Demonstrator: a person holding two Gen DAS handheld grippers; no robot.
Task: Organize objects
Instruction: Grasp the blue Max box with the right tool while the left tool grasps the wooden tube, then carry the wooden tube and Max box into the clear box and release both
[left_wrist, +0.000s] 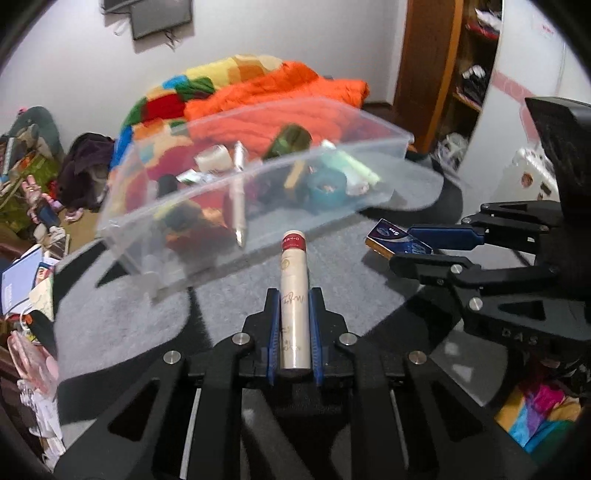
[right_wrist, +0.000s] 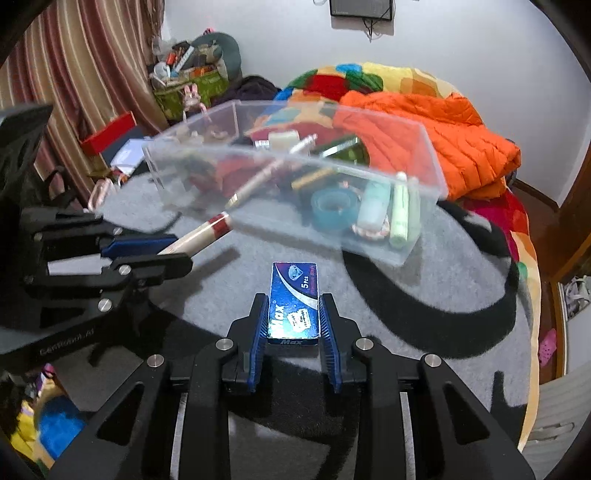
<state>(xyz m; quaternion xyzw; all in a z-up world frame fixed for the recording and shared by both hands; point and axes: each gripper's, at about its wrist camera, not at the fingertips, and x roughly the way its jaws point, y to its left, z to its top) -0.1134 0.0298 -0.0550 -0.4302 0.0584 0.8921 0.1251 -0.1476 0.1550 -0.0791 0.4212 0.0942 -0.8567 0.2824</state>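
Note:
My left gripper (left_wrist: 294, 295) is shut on a cream tube with a red band (left_wrist: 293, 295) and holds it above the grey blanket, pointing at the clear plastic bin (left_wrist: 207, 221). My right gripper (right_wrist: 293, 301) is shut on a blue "Max" box (right_wrist: 294, 301), also above the blanket, in front of the bin (right_wrist: 424, 147). In the left wrist view the right gripper (left_wrist: 410, 245) holds the blue box (left_wrist: 397, 236) at right. In the right wrist view the left gripper (right_wrist: 177, 254) holds the tube (right_wrist: 207, 230) at left. The bin holds a pen, tape roll, bottles and other small items.
A grey and black blanket (right_wrist: 369, 317) covers the bed. An orange jacket (right_wrist: 443, 147) and a multicoloured quilt (left_wrist: 166, 107) lie behind the bin. Clutter lies on the floor at left (left_wrist: 29, 258). A wooden shelf (left_wrist: 450, 74) stands at the right.

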